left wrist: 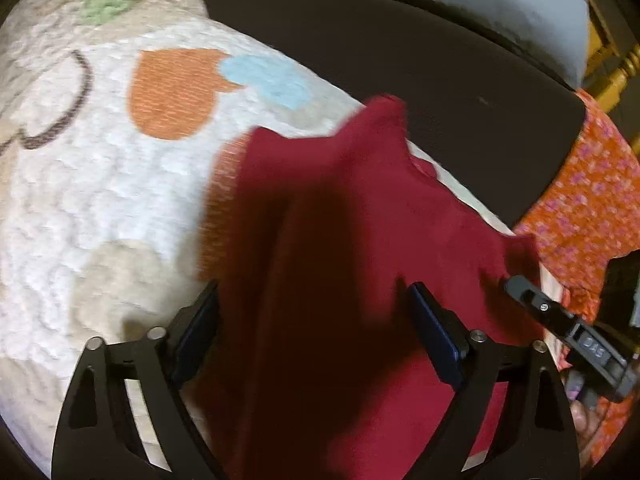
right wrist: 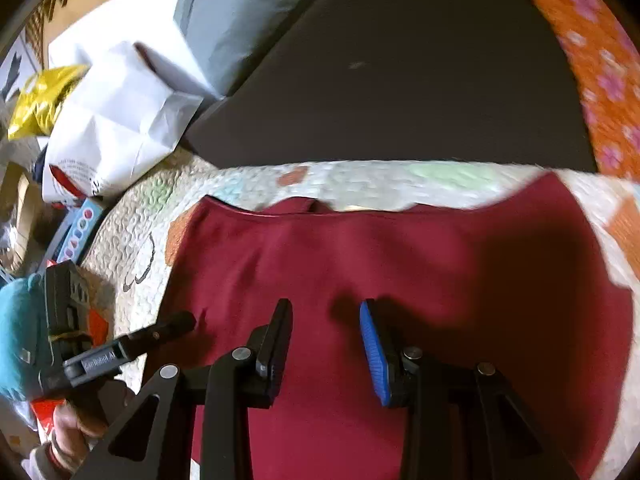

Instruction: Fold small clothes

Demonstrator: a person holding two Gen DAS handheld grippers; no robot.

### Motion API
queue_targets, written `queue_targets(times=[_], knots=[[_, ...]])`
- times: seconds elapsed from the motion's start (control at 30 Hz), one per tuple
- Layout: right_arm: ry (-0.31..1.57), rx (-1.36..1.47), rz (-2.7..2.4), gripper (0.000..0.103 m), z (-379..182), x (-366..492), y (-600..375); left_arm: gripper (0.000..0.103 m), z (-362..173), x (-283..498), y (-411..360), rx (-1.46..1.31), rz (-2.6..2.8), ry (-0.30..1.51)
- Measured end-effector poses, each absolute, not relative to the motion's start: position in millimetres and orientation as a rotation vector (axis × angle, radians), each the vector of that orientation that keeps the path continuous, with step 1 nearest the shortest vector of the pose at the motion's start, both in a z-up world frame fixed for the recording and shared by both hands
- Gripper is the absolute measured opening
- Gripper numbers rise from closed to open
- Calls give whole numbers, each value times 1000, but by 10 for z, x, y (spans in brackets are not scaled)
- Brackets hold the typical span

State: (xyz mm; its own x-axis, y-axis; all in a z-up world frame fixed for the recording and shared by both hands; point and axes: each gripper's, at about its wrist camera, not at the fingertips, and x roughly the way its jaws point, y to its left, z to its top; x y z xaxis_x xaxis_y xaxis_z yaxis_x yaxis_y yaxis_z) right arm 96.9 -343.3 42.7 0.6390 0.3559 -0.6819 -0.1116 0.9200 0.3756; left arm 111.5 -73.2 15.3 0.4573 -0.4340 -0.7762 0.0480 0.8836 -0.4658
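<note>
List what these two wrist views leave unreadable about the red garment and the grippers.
- Red garment, left wrist view: near end cut off by the bottom edge; motion blur smears its far edge.
- Red garment, right wrist view: lower part hidden behind the right gripper and cut off by the bottom edge.
- Left gripper: open, but contact with the cloth is unclear.
- Which garment it is: not decidable.

I saw my left tool (left wrist: 314,312) spread wide over the maroon garment (left wrist: 360,220), which lay on the heart-patterned blanket (left wrist: 100,184).
</note>
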Motion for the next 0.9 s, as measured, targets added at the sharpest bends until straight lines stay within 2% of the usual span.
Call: queue_targets(times=[0.07, 0.13, 0.23, 0.43, 0.7, 0.73, 0.83, 0.9], knots=[[855, 338, 259, 33, 341, 991, -3513, 68, 187, 1087, -799, -339, -266, 1061], [853, 365, 258, 33, 310, 1023, -3527, 43, 192, 1132, -771, -362, -264, 1074], [806, 341, 267, 31, 392, 1050, -3465, 24, 261, 1143, -700, -416, -275, 1087], [869, 330, 219, 25, 253, 1300, -3451, 19, 435, 1101, -744, -465, -329, 1099], [798, 505, 296, 25, 420, 874, -3785, 17, 957, 886, -1354, -472, -523, 1048], [778, 554, 303, 27, 417, 814, -3865, 17, 982, 847, -1447, -469, -546, 1047], [740, 747, 332, 49, 298, 692, -4133, 17, 990, 760, -1721, -444, -618, 1061], [747, 863, 341, 49, 160, 678, -4277, 17, 907, 697, -1880, -421, -651, 1078]])
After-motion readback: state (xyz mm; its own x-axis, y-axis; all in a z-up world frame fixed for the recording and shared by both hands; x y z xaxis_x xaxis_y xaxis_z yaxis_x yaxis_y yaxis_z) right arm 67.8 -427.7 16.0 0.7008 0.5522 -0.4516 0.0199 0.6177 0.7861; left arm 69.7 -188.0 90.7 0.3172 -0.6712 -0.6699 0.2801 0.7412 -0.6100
